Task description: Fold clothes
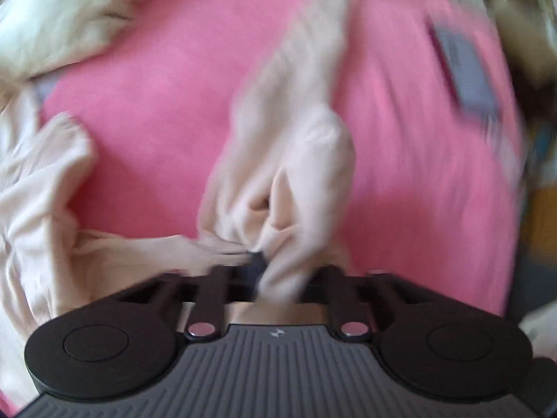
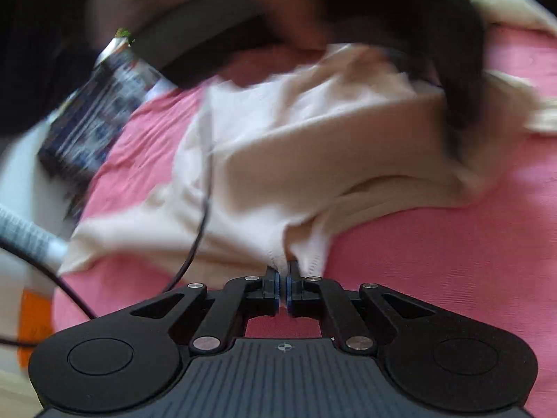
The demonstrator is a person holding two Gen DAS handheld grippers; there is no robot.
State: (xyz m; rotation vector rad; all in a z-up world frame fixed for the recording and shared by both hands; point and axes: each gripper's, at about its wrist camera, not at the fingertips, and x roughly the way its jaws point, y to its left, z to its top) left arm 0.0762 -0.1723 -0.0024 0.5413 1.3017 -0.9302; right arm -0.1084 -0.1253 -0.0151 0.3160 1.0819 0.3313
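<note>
A cream garment lies crumpled on a pink bed sheet. In the left wrist view my left gripper is shut on a bunch of its cloth, which wraps over the fingertips and hides them. The rest of the garment trails off to the left. In the right wrist view the same cream garment spreads across the pink sheet. My right gripper is shut on its near edge, jaws nearly touching. The frames are blurred by motion.
A second pale garment lies at the far left of the bed. A grey flat object lies at the right edge. In the right wrist view a dark patterned object, a black cable and a dark shape surround the garment.
</note>
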